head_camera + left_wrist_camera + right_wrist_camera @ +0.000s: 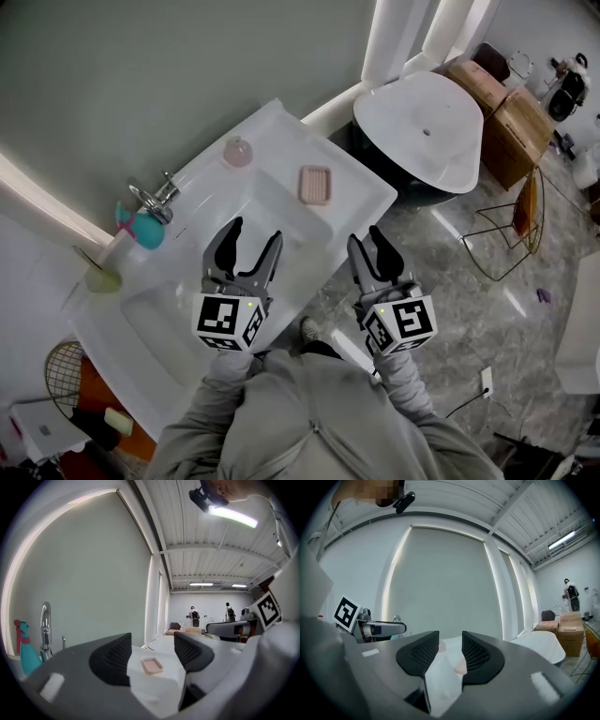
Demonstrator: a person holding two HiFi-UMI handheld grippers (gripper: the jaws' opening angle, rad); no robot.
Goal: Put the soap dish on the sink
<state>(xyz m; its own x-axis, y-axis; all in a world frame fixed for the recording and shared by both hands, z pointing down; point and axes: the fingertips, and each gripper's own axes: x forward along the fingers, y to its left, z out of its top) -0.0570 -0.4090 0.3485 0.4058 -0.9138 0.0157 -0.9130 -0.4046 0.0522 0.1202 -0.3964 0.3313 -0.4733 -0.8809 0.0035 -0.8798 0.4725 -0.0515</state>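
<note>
Soap dish [315,185] on the sink [281,131]; left gripper [255,231], right gripper [367,236] empty

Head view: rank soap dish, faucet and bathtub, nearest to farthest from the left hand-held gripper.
1. Soap dish, on the sink rim, ahead-right of the left hand-held gripper.
2. Faucet, left, on the sink's back edge.
3. Bathtub, far right, beyond the sink.
</note>
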